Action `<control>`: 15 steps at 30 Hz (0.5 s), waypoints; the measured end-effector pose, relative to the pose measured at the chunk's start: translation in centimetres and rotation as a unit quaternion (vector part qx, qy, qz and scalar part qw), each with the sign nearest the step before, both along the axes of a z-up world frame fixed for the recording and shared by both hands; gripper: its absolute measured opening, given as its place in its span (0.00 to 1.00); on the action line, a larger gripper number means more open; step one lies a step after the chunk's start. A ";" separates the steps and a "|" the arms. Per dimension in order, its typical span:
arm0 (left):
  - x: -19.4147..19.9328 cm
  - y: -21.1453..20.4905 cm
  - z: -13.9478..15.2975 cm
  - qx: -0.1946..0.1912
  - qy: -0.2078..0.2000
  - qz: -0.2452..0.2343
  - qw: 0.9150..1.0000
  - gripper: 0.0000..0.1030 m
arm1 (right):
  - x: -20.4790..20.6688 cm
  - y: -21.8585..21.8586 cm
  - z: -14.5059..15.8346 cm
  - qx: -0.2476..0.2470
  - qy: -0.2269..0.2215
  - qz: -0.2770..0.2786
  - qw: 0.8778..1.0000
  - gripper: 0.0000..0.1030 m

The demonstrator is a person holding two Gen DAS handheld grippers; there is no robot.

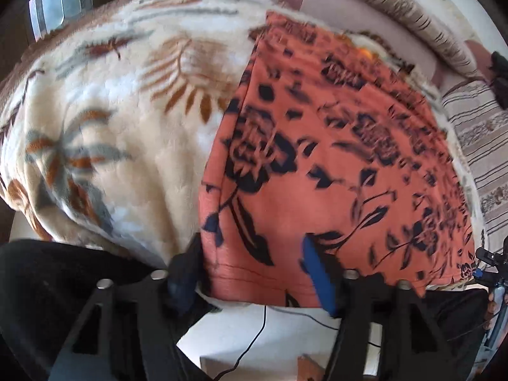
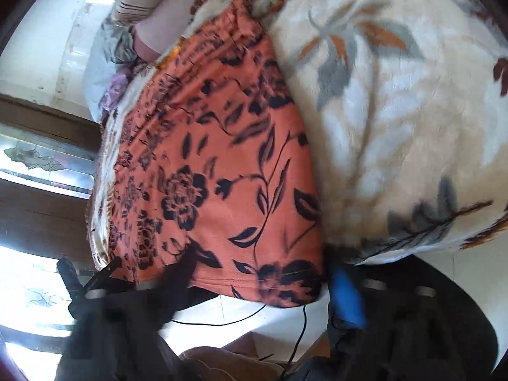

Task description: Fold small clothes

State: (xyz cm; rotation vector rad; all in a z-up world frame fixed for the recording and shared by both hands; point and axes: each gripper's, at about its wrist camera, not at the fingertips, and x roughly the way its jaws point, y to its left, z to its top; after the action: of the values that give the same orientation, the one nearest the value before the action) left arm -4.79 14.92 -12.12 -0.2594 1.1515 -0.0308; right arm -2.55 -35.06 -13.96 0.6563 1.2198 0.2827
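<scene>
An orange garment (image 1: 317,146) with a dark flower print lies flat on a cream fleece blanket (image 1: 120,133) on a bed, its near hem hanging over the bed's edge. My left gripper (image 1: 254,270) is at the hem's left corner. Its jaws stand apart, the dark finger beside the cloth's left edge and the blue-padded finger (image 1: 317,273) over the cloth. In the right wrist view the same garment (image 2: 216,165) shows its near right corner between the spread fingers of my right gripper (image 2: 260,285), whose blue pad (image 2: 346,298) sits just past the corner. Neither gripper pinches the cloth.
Striped bedding (image 1: 479,146) lies to the right of the blanket, with a black object (image 1: 498,73) on it. A window (image 1: 47,6) is at the far left. Below the bed's edge, a black cable (image 1: 254,333) runs over the white floor. More clothes (image 2: 111,63) lie at the bed's far end.
</scene>
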 end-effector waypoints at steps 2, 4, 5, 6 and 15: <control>-0.2 0.3 0.0 -0.010 -0.006 -0.002 1.000 0.47 | 0.3 0.6 -0.6 -0.009 0.015 0.009 1.000 0.80; -0.2 0.5 0.6 -0.009 -0.014 -0.013 1.000 0.08 | 0.3 1.2 -0.2 -0.031 0.006 0.025 0.999 0.41; -0.4 0.5 1.1 -0.013 -0.020 -0.020 1.000 0.08 | 0.2 1.4 -0.1 -0.038 0.011 0.031 0.999 0.12; -0.7 0.6 1.9 -0.023 -0.032 -0.021 0.999 0.08 | 0.2 1.3 0.1 -0.038 0.010 0.027 0.999 0.13; 0.3 1.1 3.7 -0.034 -0.052 -0.005 0.998 0.08 | 0.0 -0.2 1.8 -0.009 -0.019 -0.008 1.000 0.13</control>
State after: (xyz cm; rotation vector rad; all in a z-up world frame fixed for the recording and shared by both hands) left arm -4.46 16.05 -8.45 -0.3097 1.0500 -0.0918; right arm -2.53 -35.23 -12.12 0.6418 1.1798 0.2691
